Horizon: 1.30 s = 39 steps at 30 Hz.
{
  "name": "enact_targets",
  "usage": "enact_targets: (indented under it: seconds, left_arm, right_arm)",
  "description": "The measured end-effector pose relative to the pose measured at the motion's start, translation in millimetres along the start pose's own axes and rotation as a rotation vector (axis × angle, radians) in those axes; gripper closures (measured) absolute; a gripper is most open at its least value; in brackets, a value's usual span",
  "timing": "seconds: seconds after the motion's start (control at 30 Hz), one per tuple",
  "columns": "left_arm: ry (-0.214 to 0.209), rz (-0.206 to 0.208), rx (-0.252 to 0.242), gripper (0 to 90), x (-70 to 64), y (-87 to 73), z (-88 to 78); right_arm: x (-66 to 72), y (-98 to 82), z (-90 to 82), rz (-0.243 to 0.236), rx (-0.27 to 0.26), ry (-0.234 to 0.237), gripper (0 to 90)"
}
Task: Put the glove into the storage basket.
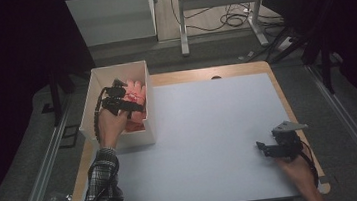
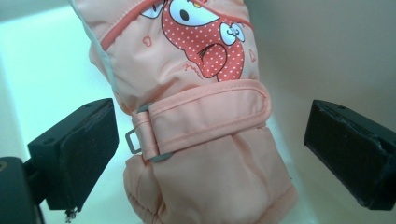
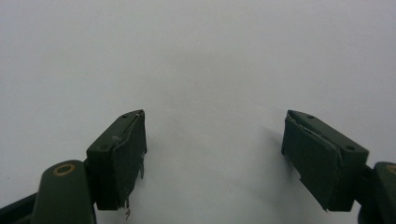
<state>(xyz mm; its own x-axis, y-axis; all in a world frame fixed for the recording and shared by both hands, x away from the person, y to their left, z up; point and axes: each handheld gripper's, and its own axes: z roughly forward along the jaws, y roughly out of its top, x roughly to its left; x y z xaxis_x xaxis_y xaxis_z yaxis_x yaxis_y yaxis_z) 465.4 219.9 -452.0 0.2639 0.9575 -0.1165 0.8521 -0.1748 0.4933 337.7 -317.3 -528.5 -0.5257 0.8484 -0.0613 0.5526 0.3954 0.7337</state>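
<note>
Glove: peach glove [image 2: 205, 140] with a dotted cartoon print lies inside the white box [image 1: 95, 81] at the worktop's [image 1: 209, 127] left edge.
Left tongs [image 2: 210, 140]: above the glove, jaws wide, gripping nothing.
Right tongs [image 3: 212, 149]: open, empty, over bare worktop.

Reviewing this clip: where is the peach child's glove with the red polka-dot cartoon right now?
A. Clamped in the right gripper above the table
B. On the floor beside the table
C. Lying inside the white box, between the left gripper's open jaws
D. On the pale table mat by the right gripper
C: the glove lies on the pale inner floor of the white box, and the left gripper has its jaws spread on either side of it, not pressing it.
</note>
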Motion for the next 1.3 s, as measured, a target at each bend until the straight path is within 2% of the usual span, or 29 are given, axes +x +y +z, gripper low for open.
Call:
enact_targets:
  seconds: [0.37, 0.4, 0.63, 0.67, 1.03, 1.3]
  left_arm:
    - [0.010, 0.044, -0.095, 3.5, -2.6, -9.3, -19.1]
    - [0.017, 0.060, -0.113, 3.5, -3.7, -11.6, -22.5]
    - [0.021, 0.094, -0.153, 3.5, -4.0, -19.6, -30.8]
    - [0.025, 0.116, -0.164, 3.6, -4.0, -22.5, -33.1]
    - [0.011, 0.162, -0.216, 3.6, -6.1, -39.8, -46.1]
    - [0.014, 0.176, -0.247, 3.6, -7.9, -52.2, -58.1]
  right_arm:
    - [0.1, 0.0, 0.0, 0.000, 0.000, 0.000, 22.1]
    - [0.1, 0.0, 0.0, 0.000, 0.000, -0.001, 22.1]
    - [0.1, 0.0, 0.0, 0.000, 0.000, -0.001, 21.9]
    - [0.2, 0.0, 0.0, 0.000, 0.000, -0.002, 21.9]
    - [0.2, 0.1, 0.0, -0.001, 0.000, -0.003, 21.8]
    - [0.3, 0.2, -0.2, -0.003, 0.003, -0.005, 21.6]
